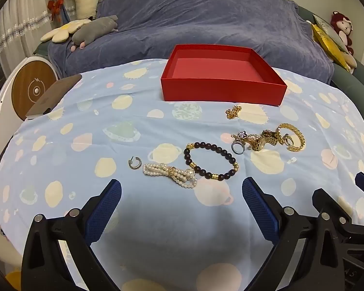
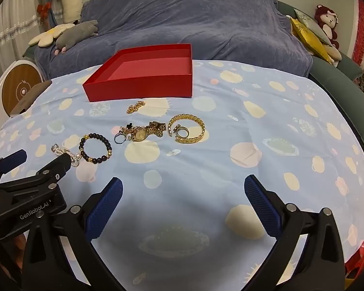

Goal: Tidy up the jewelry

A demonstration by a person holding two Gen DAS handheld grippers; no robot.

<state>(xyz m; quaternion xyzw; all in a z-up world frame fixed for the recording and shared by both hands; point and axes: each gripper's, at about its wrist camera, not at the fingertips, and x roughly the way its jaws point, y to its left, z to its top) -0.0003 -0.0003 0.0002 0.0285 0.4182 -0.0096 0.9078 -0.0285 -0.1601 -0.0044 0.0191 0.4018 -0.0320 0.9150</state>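
Red card forms the box (image 1: 223, 82), empty, standing at the far side of the tabletop (image 1: 157, 126) under a pale blue cloth printed with planets. Part of the pearl bracelet (image 2: 65, 152) is hidden in the right wrist view behind the left gripper's finger; the left wrist view shows it whole, just in front of that gripper's jaws and touching the bead bracelet (image 1: 211, 160). The small cluster to the right is hard to sort out: a silver ring (image 1: 237, 146), a gold watch (image 1: 264, 139) and some tangled bits lie pressed together, with a smaller ring (image 2: 182, 131) inside the gold bangle (image 2: 186, 128). A hoop earring (image 1: 134, 163) lies alone to the left of the pearls, and a gold chain (image 1: 233, 112) sits bunched just before the box.

The left gripper (image 1: 182, 194) hovers low over the cloth, jaws wide apart, holding nothing, aimed at the two bracelets. The right gripper (image 2: 183, 192) sits beside it, likewise spread and empty, over bare cloth near the front edge. Only its fingers show in the left view, cut off at the frame's right.

The right half of the cloth is open, and a clear strip runs between the jewelry and the grippers. A blue-covered sofa (image 2: 182, 17) stands behind the tabletop.
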